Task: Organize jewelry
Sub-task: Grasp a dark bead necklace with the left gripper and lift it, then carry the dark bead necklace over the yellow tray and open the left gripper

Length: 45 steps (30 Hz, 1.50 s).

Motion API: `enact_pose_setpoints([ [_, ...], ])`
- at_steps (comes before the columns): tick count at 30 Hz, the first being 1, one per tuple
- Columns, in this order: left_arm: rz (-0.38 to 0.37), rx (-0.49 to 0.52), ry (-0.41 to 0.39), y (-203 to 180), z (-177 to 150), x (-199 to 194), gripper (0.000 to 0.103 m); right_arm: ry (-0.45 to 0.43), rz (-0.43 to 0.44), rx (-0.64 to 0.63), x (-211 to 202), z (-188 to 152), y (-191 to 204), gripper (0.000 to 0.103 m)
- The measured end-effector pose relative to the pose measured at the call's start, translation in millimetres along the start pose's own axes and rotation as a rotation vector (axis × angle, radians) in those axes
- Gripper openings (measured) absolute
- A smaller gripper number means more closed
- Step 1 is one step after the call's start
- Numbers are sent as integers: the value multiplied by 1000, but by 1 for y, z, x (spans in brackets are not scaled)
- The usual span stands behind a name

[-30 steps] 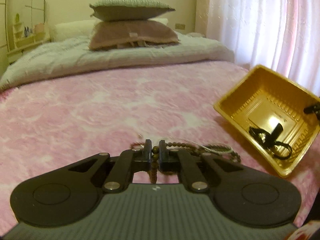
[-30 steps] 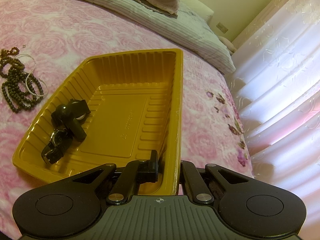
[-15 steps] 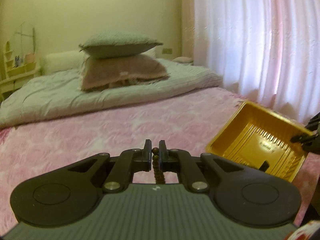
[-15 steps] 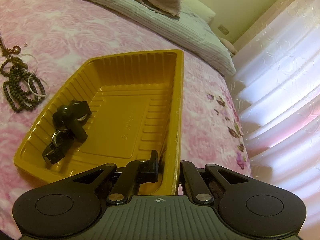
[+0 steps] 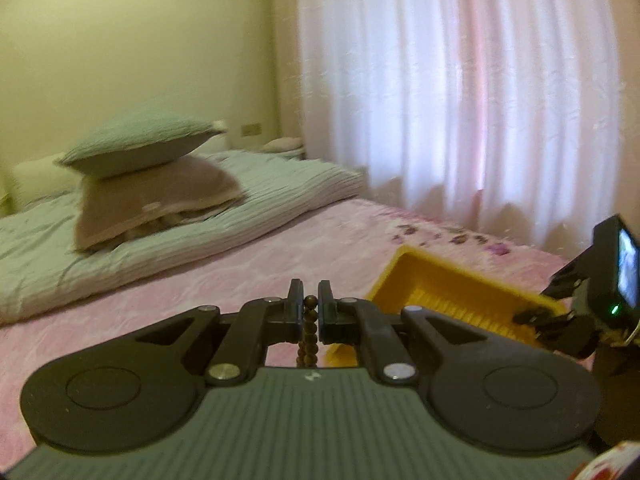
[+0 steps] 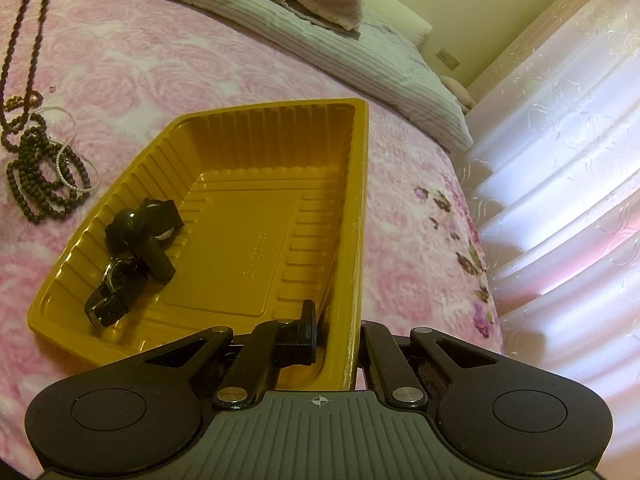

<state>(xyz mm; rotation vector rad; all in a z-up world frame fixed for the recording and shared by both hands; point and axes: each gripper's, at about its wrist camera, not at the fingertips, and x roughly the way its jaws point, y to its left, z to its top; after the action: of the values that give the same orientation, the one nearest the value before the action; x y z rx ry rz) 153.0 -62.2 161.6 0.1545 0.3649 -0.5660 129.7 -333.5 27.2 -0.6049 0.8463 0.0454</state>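
Note:
My left gripper (image 5: 309,304) is shut on a brown bead necklace (image 5: 307,336) and holds it up above the pink bedspread. In the right wrist view the necklace (image 6: 24,32) hangs as a long strand at the far left, its lower end still in a heap of dark beads (image 6: 44,184) with a thin pearl strand (image 6: 68,160). My right gripper (image 6: 334,332) is shut on the near wall of a yellow plastic tray (image 6: 360,216), tilting it. The tray (image 5: 452,280) holds black watches (image 6: 136,248) at its left end.
The pink rose-patterned bedspread (image 6: 168,64) covers the bed. Two stacked pillows (image 5: 148,184) lie on a folded grey quilt (image 5: 260,200) at the far end. White curtains (image 5: 460,100) hang along the right side.
My left gripper has risen with the necklace, pulling the strand up off the bed; its view now tilts up toward the curtains. The right gripper keeps its grip on the tray.

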Motion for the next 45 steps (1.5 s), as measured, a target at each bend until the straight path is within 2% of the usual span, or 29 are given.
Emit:
enact_pose_setpoints([
  [9,-130,20,-49,-46,44,34,6,0,3,-1,0,-1,0,4],
  [12,-166,24,-21,-62,48,58,6,-1,4,0,1,-1,0,5],
  [17,-195,56,71,-86,36,102,6,-3,9,3,3,-1,0,4],
  [28,-203,86,222,-100,7,165,6,-3,17,9,5,-1,-1,4],
  [36,-210,79,255,-98,1,176,6,-3,19,12,6,-2,-1,4],
  [45,-208,58,257,-95,2,174,6,-2,18,12,6,-2,-1,4],
])
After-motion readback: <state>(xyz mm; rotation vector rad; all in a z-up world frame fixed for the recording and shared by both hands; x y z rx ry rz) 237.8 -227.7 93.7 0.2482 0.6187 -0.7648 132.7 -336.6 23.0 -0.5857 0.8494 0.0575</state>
